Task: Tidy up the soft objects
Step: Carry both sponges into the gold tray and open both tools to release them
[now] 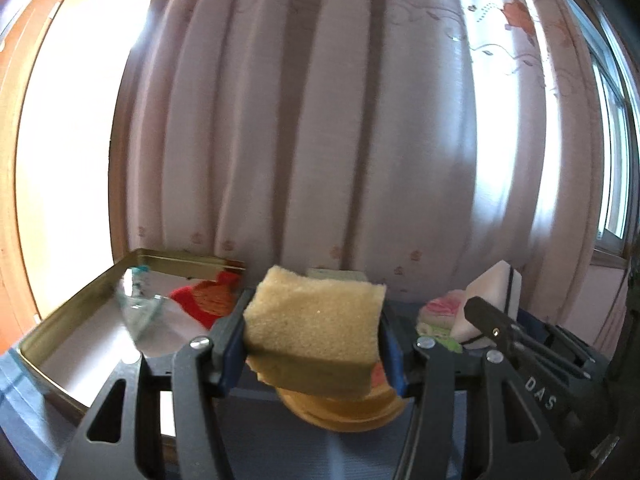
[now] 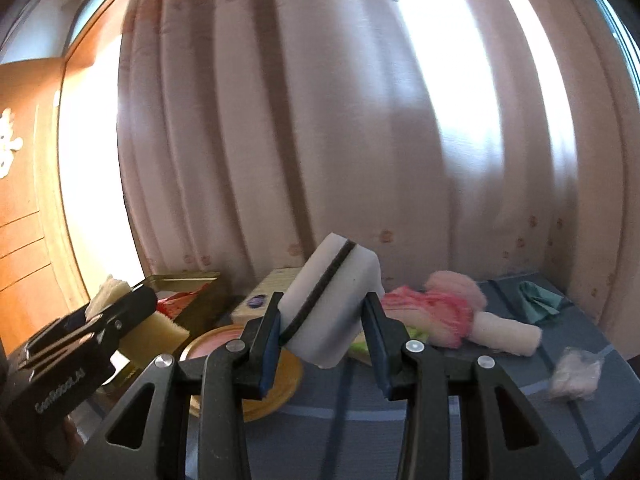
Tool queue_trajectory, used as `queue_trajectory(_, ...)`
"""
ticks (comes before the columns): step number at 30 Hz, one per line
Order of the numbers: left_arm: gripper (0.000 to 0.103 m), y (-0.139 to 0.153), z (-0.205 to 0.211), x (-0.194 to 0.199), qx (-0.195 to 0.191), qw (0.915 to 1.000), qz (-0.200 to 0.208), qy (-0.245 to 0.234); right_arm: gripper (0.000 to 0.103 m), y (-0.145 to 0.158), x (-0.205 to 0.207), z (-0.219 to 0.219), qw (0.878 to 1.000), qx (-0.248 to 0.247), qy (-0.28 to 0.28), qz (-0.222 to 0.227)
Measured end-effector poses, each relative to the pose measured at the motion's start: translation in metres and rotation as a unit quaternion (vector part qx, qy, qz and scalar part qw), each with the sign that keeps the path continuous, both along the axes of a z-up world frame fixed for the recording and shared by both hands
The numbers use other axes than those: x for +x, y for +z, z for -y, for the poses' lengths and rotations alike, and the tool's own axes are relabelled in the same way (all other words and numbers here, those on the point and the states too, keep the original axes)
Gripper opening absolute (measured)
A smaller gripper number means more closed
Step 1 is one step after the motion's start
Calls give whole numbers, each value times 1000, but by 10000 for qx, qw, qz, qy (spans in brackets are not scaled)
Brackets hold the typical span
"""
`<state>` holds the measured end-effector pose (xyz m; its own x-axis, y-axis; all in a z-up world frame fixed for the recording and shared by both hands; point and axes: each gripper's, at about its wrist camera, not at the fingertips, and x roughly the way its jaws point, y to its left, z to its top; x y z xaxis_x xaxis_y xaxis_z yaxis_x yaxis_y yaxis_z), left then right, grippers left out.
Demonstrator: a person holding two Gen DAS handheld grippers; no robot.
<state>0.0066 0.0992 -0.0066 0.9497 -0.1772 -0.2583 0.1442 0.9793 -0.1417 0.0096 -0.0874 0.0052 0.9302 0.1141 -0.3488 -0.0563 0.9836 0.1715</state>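
"DAS" on right gripper (image 1: 494, 322), "GenRobot.AI" on left gripper (image 2: 120, 312)

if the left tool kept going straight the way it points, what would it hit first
Probably the pale green block lying just behind the yellow sponge that the left tool holds, then the curtain. Depth is hard to judge. The gold tin sits off to the left of that line.

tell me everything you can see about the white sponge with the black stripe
The white sponge is a soft-looking foam block with rounded corners and a thin black band running through its middle. The right gripper holds it clear of the blue table, one blue-padded finger on each side. It sits tilted, top leaning right, and looks clean and dry. In the left wrist view it shows at the right, by the pink cloth.
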Motion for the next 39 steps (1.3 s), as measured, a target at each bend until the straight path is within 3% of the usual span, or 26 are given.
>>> queue_trajectory(10, 55, 4, -45, -3, 89, 9988, 74, 486, 41, 7, 2, -55, 9990, -81, 415, 160)
queue_trajectory(27, 55, -4, -134, -1, -234, 9907, -99, 1337, 41, 22, 19, -135, 9918, -92, 1252, 244)
queue_trajectory(39, 55, 0, -155, 36, -138, 9853, -582, 1601, 41, 35, 80, -176, 9872, -20, 1592, -136)
